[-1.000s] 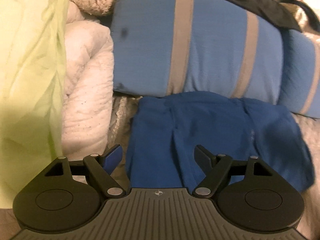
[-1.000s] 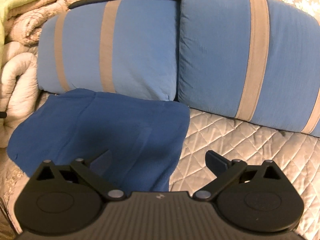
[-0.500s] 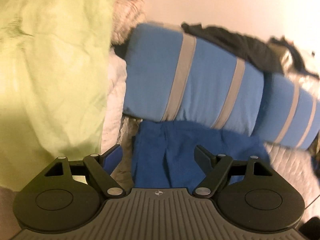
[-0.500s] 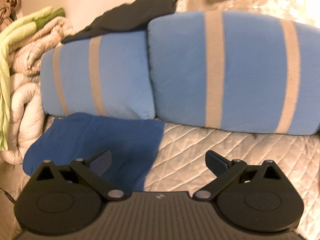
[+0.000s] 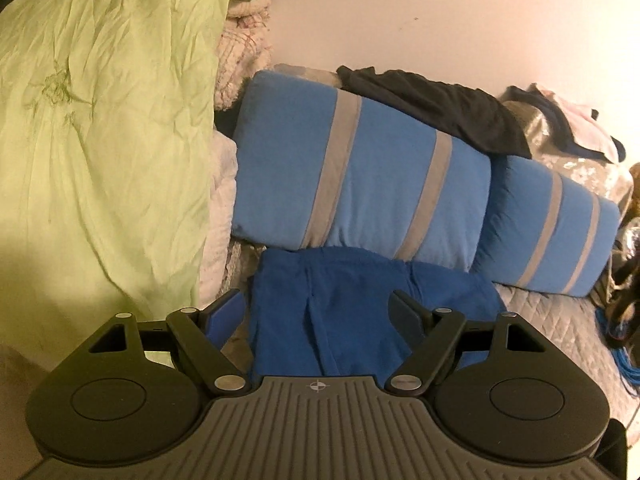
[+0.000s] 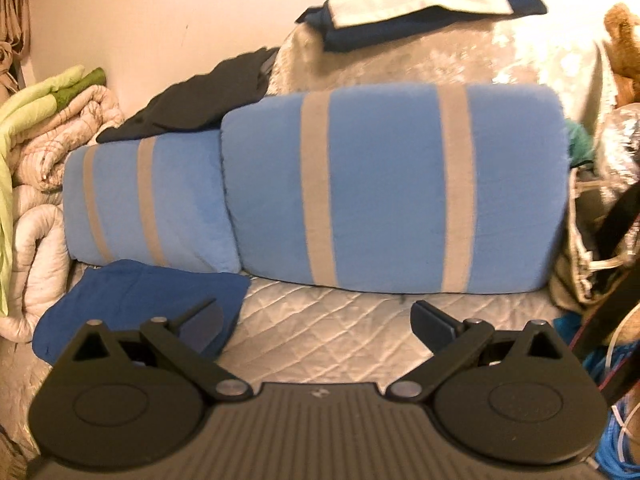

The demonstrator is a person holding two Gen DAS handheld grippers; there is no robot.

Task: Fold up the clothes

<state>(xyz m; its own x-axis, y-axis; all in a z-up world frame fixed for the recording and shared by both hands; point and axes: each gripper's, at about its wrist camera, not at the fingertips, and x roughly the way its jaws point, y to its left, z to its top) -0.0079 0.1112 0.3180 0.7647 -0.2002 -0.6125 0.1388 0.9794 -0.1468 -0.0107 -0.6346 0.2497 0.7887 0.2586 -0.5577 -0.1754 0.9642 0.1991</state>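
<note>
Both my grippers empty, wide open over the bed.
Left gripper, right gripper: folded blue garment by the left edge could unfold if snagged.

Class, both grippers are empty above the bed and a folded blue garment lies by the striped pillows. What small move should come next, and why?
Probably reach the right gripper toward the black garment draped on the striped pillows. The dark blue garment already lies folded flat on the quilt, both the right and the left gripper stand open and hold nothing, and the black piece looks unfolded.
</note>
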